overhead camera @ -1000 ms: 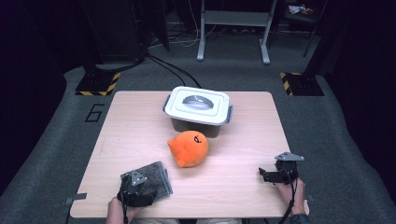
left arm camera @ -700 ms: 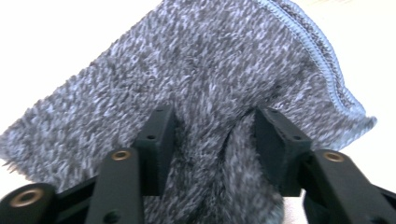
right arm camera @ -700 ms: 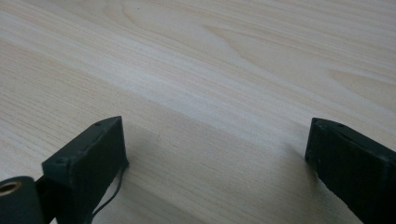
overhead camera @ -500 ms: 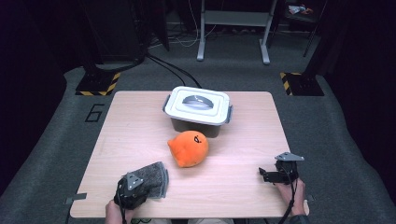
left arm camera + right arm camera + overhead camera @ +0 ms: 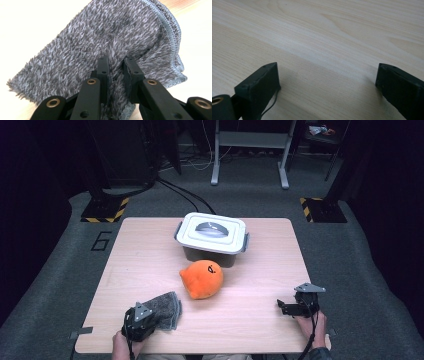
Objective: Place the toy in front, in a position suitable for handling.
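A fluffy grey cloth (image 5: 166, 307) lies near the table's front left corner. My left gripper (image 5: 149, 316) is at its near edge. In the left gripper view the jaws have just been closing, and a fold of the grey cloth (image 5: 112, 37) is pinched between the pads of the left gripper (image 5: 116, 62). My right gripper (image 5: 281, 307) rests at the front right of the table and points left. In the right gripper view, the right gripper (image 5: 327, 75) has its jaws wide apart over bare wood.
An orange plush toy (image 5: 201, 279) sits mid-table, to the right of and beyond the cloth. Behind it stands a grey box with a white lid (image 5: 212, 234). The wooden table (image 5: 260, 270) is surrounded by dark carpet and stands.
The left gripper's jaws closed on the near edge of the grey cloth, which bunched up a little. The right gripper kept still.
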Available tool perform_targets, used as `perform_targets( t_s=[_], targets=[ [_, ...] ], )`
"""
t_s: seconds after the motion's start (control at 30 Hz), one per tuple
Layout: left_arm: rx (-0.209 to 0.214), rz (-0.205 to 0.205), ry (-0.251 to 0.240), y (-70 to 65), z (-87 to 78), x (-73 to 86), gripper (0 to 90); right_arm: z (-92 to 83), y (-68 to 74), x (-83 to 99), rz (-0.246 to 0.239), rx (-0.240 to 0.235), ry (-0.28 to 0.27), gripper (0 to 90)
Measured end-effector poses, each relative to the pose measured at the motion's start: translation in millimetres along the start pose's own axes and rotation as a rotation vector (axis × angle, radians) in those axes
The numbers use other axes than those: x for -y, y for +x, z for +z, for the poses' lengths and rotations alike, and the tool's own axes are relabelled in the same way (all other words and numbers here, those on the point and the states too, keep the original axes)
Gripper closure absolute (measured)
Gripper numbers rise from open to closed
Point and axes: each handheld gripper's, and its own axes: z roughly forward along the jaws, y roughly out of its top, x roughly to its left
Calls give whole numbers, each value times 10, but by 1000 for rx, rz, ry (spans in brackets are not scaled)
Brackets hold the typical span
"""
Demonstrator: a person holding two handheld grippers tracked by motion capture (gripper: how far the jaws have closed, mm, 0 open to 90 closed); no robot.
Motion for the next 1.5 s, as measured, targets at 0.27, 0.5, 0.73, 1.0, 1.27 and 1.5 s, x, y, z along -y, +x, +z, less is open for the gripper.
perform_targets(
  t_s=[0.27, 0.5, 0.73, 1.0, 1.27, 1.5],
  targets=[
    [49, 48, 9, -10, 47, -73, 771, 2, 1, -1, 5, 2, 1, 38],
    [81, 66, 7, -29, 98, -124, 771, 6, -4, -3, 4, 6, -3, 38],
    [88, 56, -1, -29, 102, -122, 772, 4, 1, -2, 8, 7, 0, 38],
    [102, 73, 10, -61, 64, -122, 776, 6, -2, -3, 8, 6, -2, 39],
    [142, 90, 24, -136, 0, -89, 775, 4, -1, -2, 6, 7, 0, 39],
    [157, 110, 8, -254, -16, -112, 777, 3, 1, -2, 8, 5, 0, 39]
  ],
)
